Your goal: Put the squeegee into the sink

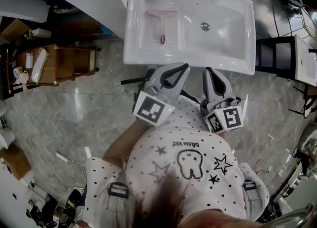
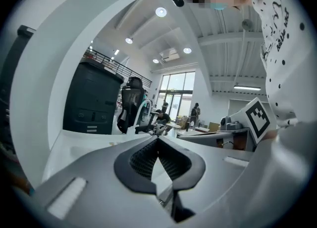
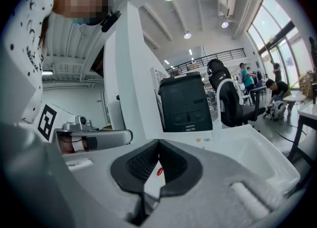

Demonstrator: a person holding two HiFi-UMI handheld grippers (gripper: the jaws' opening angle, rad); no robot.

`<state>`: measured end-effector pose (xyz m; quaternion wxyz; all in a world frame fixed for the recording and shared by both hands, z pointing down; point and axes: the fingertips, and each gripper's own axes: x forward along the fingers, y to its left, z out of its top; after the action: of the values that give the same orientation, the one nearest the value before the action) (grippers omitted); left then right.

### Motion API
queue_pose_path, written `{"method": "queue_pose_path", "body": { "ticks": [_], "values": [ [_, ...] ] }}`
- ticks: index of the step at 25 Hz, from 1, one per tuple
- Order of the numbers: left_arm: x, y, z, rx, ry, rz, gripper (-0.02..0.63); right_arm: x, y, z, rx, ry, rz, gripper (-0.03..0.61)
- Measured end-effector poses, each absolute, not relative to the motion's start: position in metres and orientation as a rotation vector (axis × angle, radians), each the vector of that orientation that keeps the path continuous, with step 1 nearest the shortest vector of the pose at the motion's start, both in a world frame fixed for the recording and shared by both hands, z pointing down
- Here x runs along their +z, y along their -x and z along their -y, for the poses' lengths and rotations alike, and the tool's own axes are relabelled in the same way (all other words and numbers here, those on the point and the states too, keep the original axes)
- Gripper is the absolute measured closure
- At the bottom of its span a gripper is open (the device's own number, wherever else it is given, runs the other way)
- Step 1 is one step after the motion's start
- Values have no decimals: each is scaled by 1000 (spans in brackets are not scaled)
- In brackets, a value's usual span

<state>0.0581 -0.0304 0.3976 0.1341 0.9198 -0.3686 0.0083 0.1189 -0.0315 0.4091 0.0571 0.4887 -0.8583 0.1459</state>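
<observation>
1. Nearest my head camera is the person's spotted white shirt [image 1: 188, 172], just on the near side of the sink.
2. The white sink [image 1: 131, 24] lies ahead on the grey marble floor, with two basins side by side.
3. The left gripper [image 1: 184, 67] hovers just short of the sink's near rim. In the left gripper view its jaws [image 2: 158, 138] are clenched tip to tip on nothing.
4. The right gripper [image 1: 209, 70] hangs beside it at the same rim, also pressed closed [image 3: 158, 142] and empty.
5. The squeegee [image 1: 162, 22] lies flat in the sink's left basin, blade away from the grippers and apart from both.
6. The drain [image 1: 205, 25] sits in the right basin.
</observation>
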Motion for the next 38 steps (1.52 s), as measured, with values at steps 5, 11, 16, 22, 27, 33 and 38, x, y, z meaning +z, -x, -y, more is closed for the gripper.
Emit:
{"method": "queue_pose_path", "body": {
  "ticks": [5,11,16,22,27,33,38],
  "values": [
    [400,-86,20,14,-2709,954,618,413,-140,23,436,-1529,2571,583],
    [408,-114,23,42,-2734,800,618,405,-150,19,412,-1587,2537,583],
    [406,-134,14,92,-2783,614,618,404,-154,14,432,-1656,2495,583],
    [405,-142,16,112,-2805,536,618,406,-168,14,423,-1755,2442,583],
    [405,-145,16,124,-2816,489,618,406,-165,14,408,-1763,2426,583],
    [405,-149,16,151,-2830,462,618,406,-163,17,397,-1759,2426,583],
    [410,-147,15,181,-2829,445,618,409,-160,19,406,-1752,2427,583]
  ]
}}
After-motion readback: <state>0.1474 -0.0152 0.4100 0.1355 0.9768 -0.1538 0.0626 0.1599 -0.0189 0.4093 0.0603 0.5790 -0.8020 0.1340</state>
